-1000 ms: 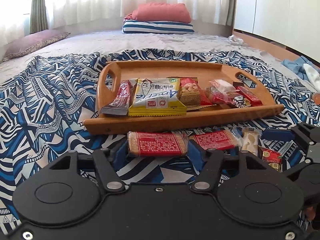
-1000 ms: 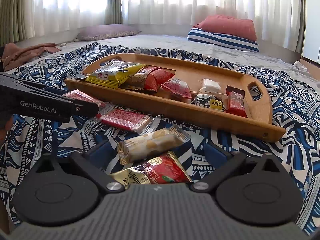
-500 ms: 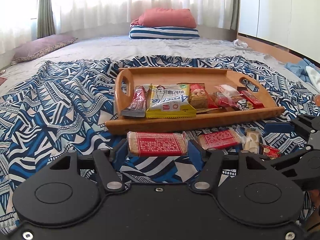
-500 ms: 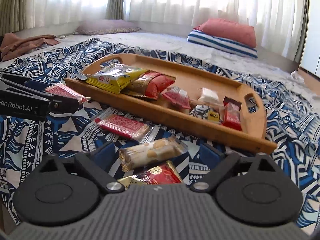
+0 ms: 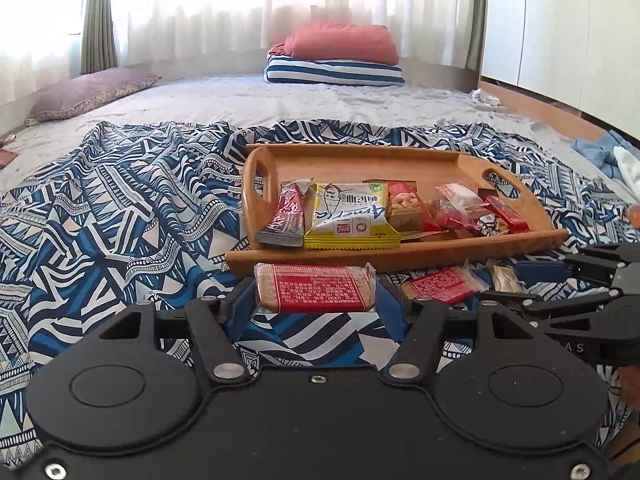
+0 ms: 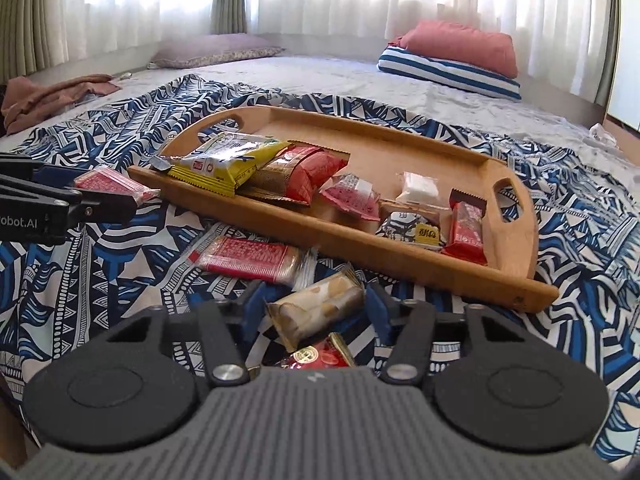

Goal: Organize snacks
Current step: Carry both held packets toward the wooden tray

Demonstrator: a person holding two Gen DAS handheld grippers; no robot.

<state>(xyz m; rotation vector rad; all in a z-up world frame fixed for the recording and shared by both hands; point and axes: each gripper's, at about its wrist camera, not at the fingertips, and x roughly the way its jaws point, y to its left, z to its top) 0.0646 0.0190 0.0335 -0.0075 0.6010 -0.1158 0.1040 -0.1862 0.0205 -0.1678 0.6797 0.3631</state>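
Right gripper jaws just closed — now around biscuit packet.

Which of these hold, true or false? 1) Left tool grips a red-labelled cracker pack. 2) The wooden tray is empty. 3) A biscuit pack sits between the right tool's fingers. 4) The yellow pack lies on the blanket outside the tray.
1) True: the left tool is shut on the red-labelled cracker pack.
2) False: the wooden tray holds several snacks.
3) True: the biscuit pack lies between the right tool fingers, which have just been closing.
4) False: the yellow pack lies in the tray.
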